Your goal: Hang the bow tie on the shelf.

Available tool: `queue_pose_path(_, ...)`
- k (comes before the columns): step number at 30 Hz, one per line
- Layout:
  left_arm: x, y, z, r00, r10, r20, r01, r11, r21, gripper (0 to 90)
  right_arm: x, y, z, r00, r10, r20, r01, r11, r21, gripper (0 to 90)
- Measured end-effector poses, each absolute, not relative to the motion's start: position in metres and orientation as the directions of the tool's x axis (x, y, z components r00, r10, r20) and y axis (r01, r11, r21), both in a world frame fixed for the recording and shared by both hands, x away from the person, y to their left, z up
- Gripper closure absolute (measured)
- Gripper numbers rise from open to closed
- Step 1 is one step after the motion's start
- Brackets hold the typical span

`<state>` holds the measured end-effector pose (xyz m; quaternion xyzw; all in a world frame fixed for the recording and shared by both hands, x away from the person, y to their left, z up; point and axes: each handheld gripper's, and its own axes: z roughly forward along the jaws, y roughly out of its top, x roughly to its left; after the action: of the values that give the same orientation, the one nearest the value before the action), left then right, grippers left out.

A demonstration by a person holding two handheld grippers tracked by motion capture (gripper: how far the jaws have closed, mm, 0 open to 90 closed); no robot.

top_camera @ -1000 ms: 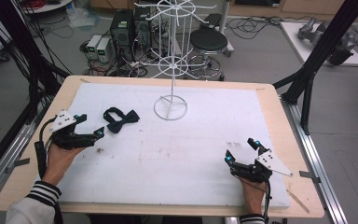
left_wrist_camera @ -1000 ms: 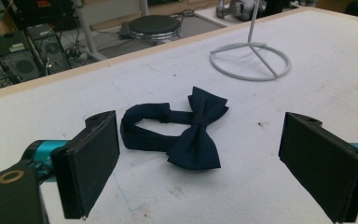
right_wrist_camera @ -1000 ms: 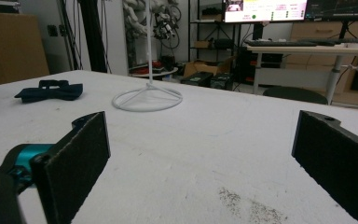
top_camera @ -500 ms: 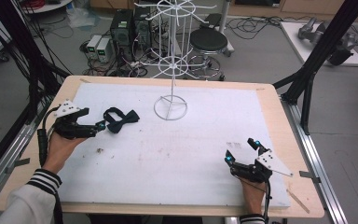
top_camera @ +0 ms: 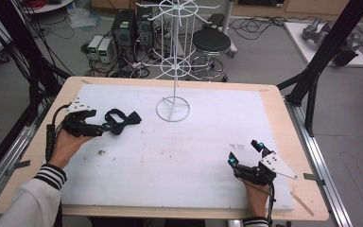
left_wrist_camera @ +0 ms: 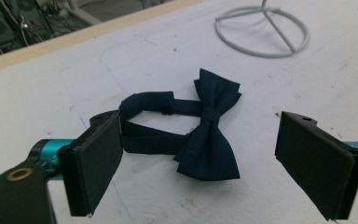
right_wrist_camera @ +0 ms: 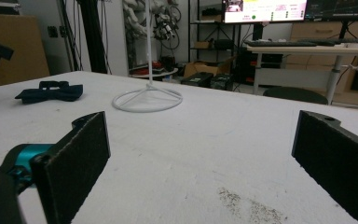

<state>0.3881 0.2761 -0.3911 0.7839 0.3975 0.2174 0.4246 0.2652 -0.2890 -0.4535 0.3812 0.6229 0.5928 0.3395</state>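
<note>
While nothing is gripped yet, one white-covered tabletop [top_camera: 179,156] carries one white wire display stand with a ring base [top_camera: 172,109] and one dark navy fabric bow tie with a neck strap [top_camera: 122,121], lying flat at the left. One pair of left tongs [left_wrist_camera: 198,154] spreads wide around the tie, seemingly ready to pinch it. One pair of right tongs [top_camera: 246,151] rests wide and empty, well apart; lifting and probably hanging remain.
</note>
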Motion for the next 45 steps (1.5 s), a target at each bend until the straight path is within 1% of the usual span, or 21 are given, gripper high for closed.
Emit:
queue_pose_path(9,0.402,0.263,-0.394,0.618,0.787,0.007,0.487,-0.39,0.782,16.6,0.265,-0.289,-0.453,-0.48,0.877,0.032,0.072,0.003,0.997,3.1)
queue_pose_path(12,0.404,0.259,-0.395,0.626,0.779,0.025,0.491,-0.419,0.763,19.0,0.265,-0.289,-0.453,-0.48,0.877,0.035,0.073,0.0,0.997,3.1)
queue_pose_path(17,0.409,0.254,-0.399,0.637,0.771,0.028,0.511,-0.449,0.733,20.8,0.265,-0.289,-0.454,-0.481,0.876,0.034,0.071,0.001,0.997,3.1)
queue_pose_path(19,0.41,0.252,-0.4,0.643,0.765,0.023,0.517,-0.457,0.724,23.5,0.265,-0.289,-0.454,-0.481,0.876,0.033,0.07,0.001,0.998,3.1)
queue_pose_path(23,0.416,0.249,-0.403,0.652,0.757,0.043,0.534,-0.498,0.684,24.7,0.265,-0.289,-0.454,-0.481,0.876,0.035,0.07,-0.001,0.998,3.1)
queue_pose_path(32,0.425,0.243,-0.407,0.661,0.749,0.038,0.567,-0.532,0.629,32.4,0.265,-0.289,-0.454,-0.482,0.875,0.04,0.074,-0.005,0.997,3.1)
queue_pose_path(38,0.428,0.238,-0.409,0.666,0.746,0.028,0.585,-0.544,0.602,35.0,0.265,-0.29,-0.454,-0.482,0.876,0.039,0.072,-0.005,0.997,3.1)
queue_pose_path(43,0.429,0.236,-0.413,0.634,0.773,0.038,0.613,-0.531,0.585,35.7,0.265,-0.29,-0.454,-0.482,0.875,0.041,0.073,-0.006,0.997,3.1)
queue_pose_path(45,0.43,0.235,-0.414,0.638,0.769,0.027,0.619,-0.534,0.576,37.4,0.265,-0.29,-0.454,-0.48,0.877,0.037,0.066,-0.006,0.998,3.1)
